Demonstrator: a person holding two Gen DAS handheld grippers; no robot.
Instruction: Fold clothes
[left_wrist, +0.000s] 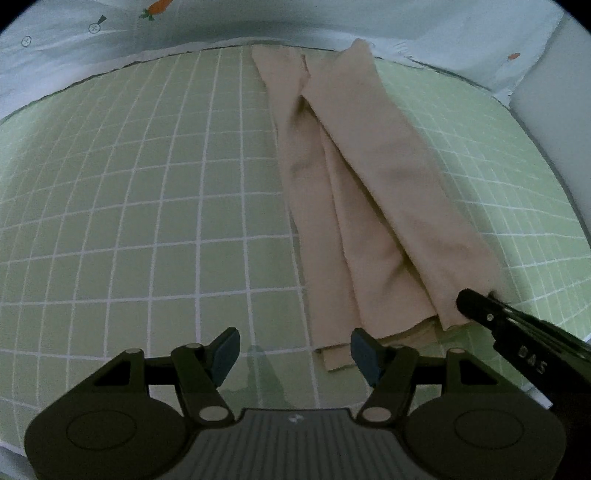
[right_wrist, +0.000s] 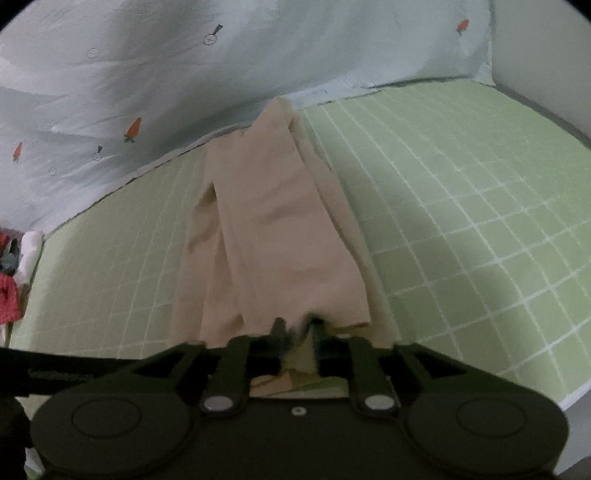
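Beige trousers (left_wrist: 369, 184) lie folded lengthwise on a green grid mat (left_wrist: 147, 221), the legs stretching away from me. My left gripper (left_wrist: 293, 350) hangs open over the mat at the garment's near end, with its right pad (left_wrist: 365, 354) above the hem and nothing between its fingers. My right gripper (left_wrist: 469, 301) comes in from the right and its tip meets the top layer's near corner. In the right wrist view the trousers (right_wrist: 273, 229) end right at that gripper (right_wrist: 297, 326). Its jaws stand a little apart, with the hem lying loose at the fingertips.
A pale blue sheet with carrot prints (right_wrist: 147, 74) rises behind the mat (right_wrist: 461, 203). A pile of red and white clothes (right_wrist: 11, 288) sits off the mat's left edge. A white wall (left_wrist: 546, 110) borders the right side.
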